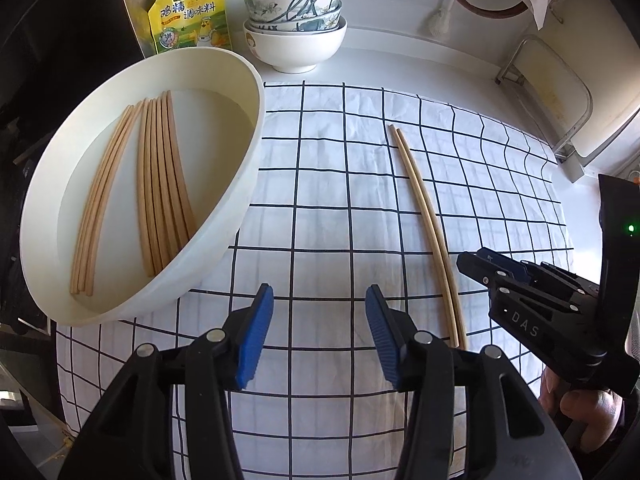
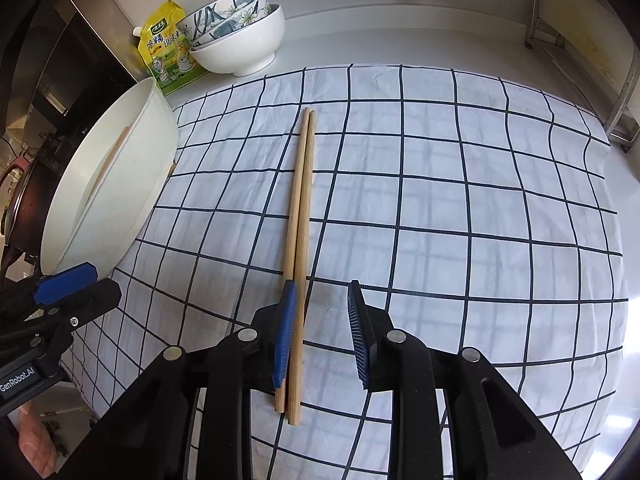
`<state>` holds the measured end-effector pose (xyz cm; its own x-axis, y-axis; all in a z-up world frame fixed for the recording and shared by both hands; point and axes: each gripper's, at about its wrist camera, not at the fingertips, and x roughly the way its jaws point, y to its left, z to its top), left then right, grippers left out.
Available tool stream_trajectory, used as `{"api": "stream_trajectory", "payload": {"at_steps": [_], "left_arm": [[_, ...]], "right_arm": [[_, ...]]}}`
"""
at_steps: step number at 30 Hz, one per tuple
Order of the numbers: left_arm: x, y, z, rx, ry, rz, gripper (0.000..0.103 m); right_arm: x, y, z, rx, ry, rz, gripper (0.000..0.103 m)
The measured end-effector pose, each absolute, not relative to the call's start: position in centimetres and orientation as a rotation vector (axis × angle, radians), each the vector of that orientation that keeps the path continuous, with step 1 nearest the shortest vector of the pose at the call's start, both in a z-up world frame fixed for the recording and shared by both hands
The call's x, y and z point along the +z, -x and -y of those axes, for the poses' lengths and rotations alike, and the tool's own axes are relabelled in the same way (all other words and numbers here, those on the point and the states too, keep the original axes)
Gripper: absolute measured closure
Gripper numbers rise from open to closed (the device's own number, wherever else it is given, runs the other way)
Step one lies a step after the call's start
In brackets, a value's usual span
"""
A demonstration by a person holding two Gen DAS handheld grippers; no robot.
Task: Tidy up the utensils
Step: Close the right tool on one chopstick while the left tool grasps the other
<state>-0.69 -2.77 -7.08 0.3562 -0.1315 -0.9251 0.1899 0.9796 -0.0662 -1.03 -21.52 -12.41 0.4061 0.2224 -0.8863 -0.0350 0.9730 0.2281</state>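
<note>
Nearest the right wrist camera, the right tool (image 2: 322, 330) straddles the near end of the last loose pair of chopsticks (image 2: 299, 236), its jaws apart: the left blue pad sits on or just over the sticks, the right pad well clear, so nothing is gripped. The left tool (image 1: 320, 334) hangs with jaws spread and empty over the checked cloth (image 1: 340, 200) covering the surface, between that pair and the white basin (image 1: 248, 168).

The step in hand appears to be the pick-up of this final pair. The next move likely calls for centring both sticks between the pads, closing on them together so neither rolls free, then carrying them left.

In the basin lie the sorted chopsticks (image 1: 160, 184). Beyond, against the wall, stand stacked bowls (image 1: 295, 26) and a yellow seasoning pouch (image 1: 188, 14).
</note>
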Motion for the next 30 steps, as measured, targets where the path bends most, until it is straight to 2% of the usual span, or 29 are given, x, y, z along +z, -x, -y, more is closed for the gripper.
{"api": "stream_trajectory", "payload": {"at_steps": [6, 19, 22, 26, 30], "left_arm": [[-7.2, 0.6, 2.9, -0.212, -0.059, -1.191, 0.052], [-7.7, 0.2, 3.8, -0.229, -0.071, -1.198, 0.052], [-7.7, 0.0, 4.2, -0.237, -0.070, -1.193, 0.052], [-7.9, -0.1, 5.2, -0.250, -0.071, -1.187, 0.045], [-8.3, -0.2, 6.7, -0.277, -0.074, -1.183, 0.045]], "right_arm": [[-13.1, 0.9, 20.8, 0.168, -0.159, -1.143, 0.078], [-13.2, 1.1, 18.9, 0.149, 0.015, -1.092, 0.078], [-13.3, 1.1, 18.7, 0.146, 0.039, -1.081, 0.096], [-13.2, 1.2, 19.5, 0.146, 0.022, -1.075, 0.096], [-13.2, 1.4, 21.3, 0.125, -0.004, -1.076, 0.096]]}}
